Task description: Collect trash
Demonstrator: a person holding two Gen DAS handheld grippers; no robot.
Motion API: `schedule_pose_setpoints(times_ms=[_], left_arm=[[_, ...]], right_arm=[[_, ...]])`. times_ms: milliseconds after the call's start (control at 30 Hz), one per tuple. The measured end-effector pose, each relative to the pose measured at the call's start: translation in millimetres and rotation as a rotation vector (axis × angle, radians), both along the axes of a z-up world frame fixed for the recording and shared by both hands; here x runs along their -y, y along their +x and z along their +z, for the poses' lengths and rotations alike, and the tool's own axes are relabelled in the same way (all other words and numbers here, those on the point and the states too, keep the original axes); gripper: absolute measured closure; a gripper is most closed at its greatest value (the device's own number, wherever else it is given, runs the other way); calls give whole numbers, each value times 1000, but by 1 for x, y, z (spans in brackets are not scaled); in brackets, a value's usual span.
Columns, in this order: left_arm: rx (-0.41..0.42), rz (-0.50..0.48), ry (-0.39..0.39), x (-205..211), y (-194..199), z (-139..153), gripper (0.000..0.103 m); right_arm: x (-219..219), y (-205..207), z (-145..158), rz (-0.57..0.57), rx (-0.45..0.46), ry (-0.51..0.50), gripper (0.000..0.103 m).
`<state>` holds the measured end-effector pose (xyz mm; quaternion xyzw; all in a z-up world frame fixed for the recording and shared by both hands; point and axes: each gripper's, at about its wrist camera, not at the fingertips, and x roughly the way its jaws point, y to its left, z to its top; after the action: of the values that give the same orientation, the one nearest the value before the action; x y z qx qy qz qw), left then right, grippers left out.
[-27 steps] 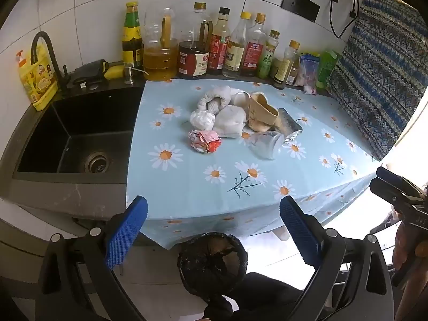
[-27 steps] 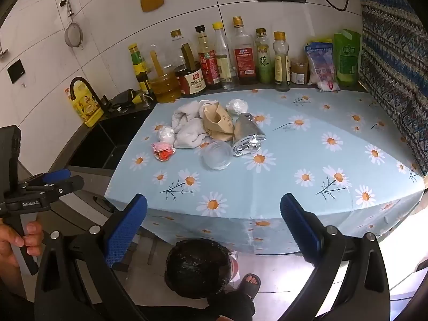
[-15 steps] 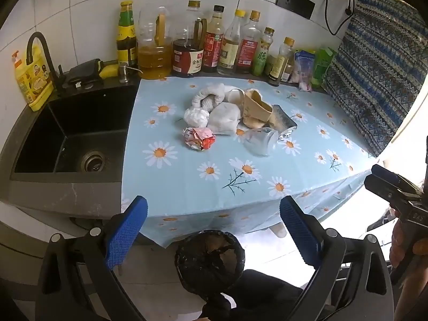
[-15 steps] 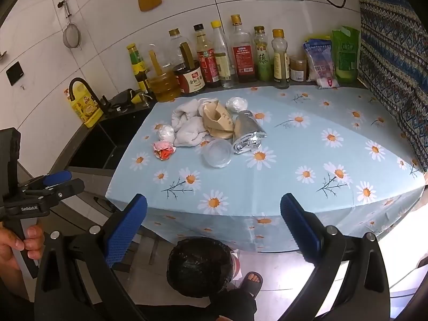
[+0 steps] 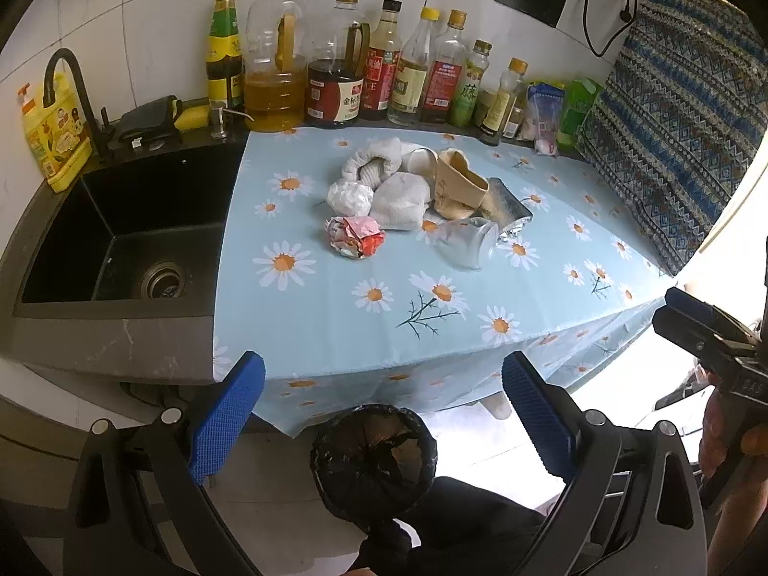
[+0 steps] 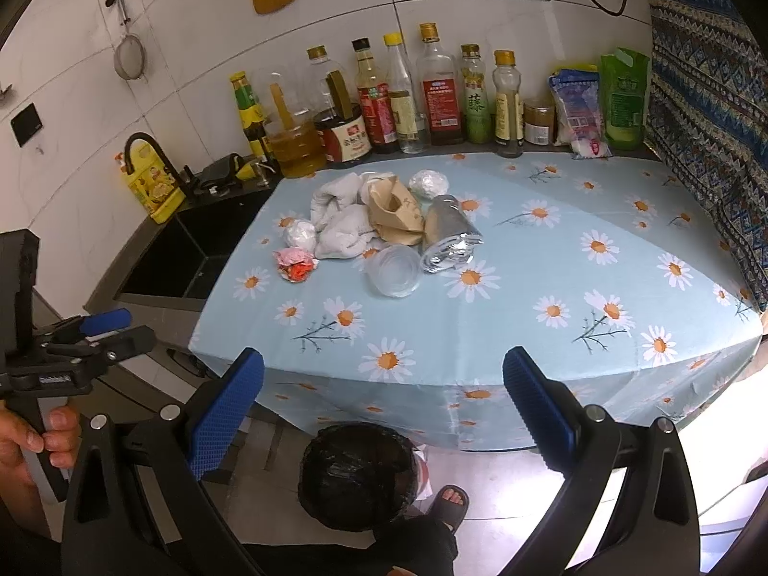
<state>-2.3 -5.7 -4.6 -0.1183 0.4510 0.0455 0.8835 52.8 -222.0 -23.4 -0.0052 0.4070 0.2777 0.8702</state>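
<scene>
On the bench under its light-blue daisy-print cloth (image 6: 528, 317) one heap of trash lies behind the single clear plastic cup (image 6: 396, 270): one crumpled red-and-white wrapper (image 6: 295, 264), two white paper balls (image 6: 300, 234), two white cloth bundles (image 6: 343, 237), one tan paper bag (image 6: 396, 216), one silver foil pouch (image 6: 449, 235); one black-lined round bin (image 6: 357, 475) stands on the floor in front of the cup. Both left tongs (image 5: 384, 413) and right tongs (image 6: 384, 408) gape wide, holding nothing; since earlier the heap sits slightly lower in both views, otherwise unchanged.

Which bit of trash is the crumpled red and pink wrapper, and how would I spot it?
Look at the daisy tablecloth beside the black sink. A heap of trash lies mid-table; the wrapper sits at its sink-side front corner, before a white paper ball. It alone is red and pink.
</scene>
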Motion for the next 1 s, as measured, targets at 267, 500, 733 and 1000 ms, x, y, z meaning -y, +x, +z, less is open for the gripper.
schedule_pose_setpoints(times_ms=[267, 500, 733, 1000], left_arm=[[-2, 8, 0, -1, -1, 0, 7], [2, 1, 5, -1, -2, 1, 7], [6, -4, 3, -2, 0, 4, 7], [2, -4, 2, -1, 0, 4, 7]], right_arm=[[-1, -3, 0, 14, 3, 3, 4], [-4, -3, 0, 18, 3, -10, 4], [-7, -2, -2, 22, -3, -13, 4], [-9, -4, -5, 21, -8, -11, 4]])
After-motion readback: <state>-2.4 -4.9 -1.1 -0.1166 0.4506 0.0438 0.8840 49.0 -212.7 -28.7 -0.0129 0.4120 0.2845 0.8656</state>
